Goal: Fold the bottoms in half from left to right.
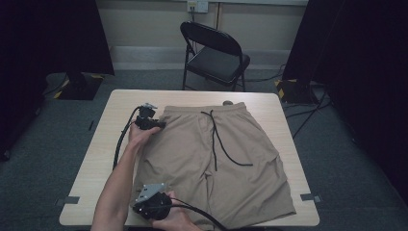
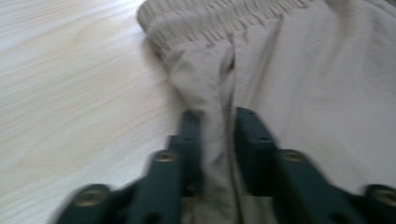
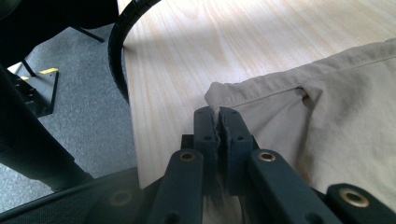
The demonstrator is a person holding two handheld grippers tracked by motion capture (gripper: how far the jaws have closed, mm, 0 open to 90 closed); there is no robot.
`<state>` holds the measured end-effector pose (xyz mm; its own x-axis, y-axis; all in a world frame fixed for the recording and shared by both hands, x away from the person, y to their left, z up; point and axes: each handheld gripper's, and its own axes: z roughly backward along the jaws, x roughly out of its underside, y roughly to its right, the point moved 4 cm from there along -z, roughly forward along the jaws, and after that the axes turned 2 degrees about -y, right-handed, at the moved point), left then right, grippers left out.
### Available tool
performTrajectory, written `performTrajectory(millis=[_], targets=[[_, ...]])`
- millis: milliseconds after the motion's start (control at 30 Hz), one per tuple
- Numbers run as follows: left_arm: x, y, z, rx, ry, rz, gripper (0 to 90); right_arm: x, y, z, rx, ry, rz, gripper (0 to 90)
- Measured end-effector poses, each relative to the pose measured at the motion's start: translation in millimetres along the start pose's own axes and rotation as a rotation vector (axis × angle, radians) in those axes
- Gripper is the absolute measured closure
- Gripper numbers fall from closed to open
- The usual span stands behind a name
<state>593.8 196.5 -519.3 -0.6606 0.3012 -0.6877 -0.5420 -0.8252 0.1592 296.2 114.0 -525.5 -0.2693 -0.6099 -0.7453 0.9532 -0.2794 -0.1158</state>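
Khaki shorts [image 1: 221, 159] with a black drawstring [image 1: 216, 139] lie flat on the wooden table [image 1: 103, 144], waistband at the far side. My left gripper [image 1: 158, 124] sits at the waistband's left end. In the left gripper view its jaws [image 2: 217, 116] pinch an upright fold of the shorts' fabric [image 2: 327, 93] just below the elastic band. My right gripper [image 1: 146, 195] is at the near left leg's hem. In the right gripper view it [image 3: 218, 114] is shut on the hem corner of the shorts [image 3: 345, 116].
A black folding chair [image 1: 214, 53] stands beyond the table's far edge. Black cables [image 1: 118, 144] trail from both grippers along the table's left part, one seen as a cable [image 3: 116, 56] curving past the table edge. Grey carpet surrounds the table.
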Motion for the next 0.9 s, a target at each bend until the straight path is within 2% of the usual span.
performTrajectory(millis=[33,67,100,233,300,400,667,867,900], targets=[[0.0,0.3,0.4,0.006,-0.016,-0.019,81.5,0.1,0.1,0.5,0.001,0.005,0.002,86.9],[-0.4,1.4,-0.3,0.017,-0.005,-0.009,86.9,0.3,-0.3,1.3,0.006,0.012,0.004,86.9],[-0.5,1.6,-0.4,0.019,-0.005,-0.008,88.4,0.6,-0.5,1.6,0.009,0.013,0.003,86.9],[-2.8,0.8,5.8,0.038,0.002,0.003,89.1,1.1,0.9,2.6,0.005,0.014,-0.01,87.1],[-6.3,0.6,12.0,0.055,0.017,0.001,89.1,1.1,0.5,2.6,0.001,0.015,-0.021,87.1],[-12.2,1.2,22.7,0.082,0.035,0.019,89.2,0.6,0.1,3.4,-0.008,0.02,-0.03,87.2],[-26.8,6.1,42.8,0.081,0.072,0.031,89.3,-5.3,1.7,11.6,-0.003,0.055,-0.045,87.3],[-40.1,8.3,56.6,0.066,0.102,0.049,89.4,-12.7,0.3,20.5,0.005,0.081,-0.042,87.3],[-42.1,8.5,59.1,0.051,0.105,0.046,89.4,-14.2,0.1,22.2,0.005,0.086,-0.039,87.3]])
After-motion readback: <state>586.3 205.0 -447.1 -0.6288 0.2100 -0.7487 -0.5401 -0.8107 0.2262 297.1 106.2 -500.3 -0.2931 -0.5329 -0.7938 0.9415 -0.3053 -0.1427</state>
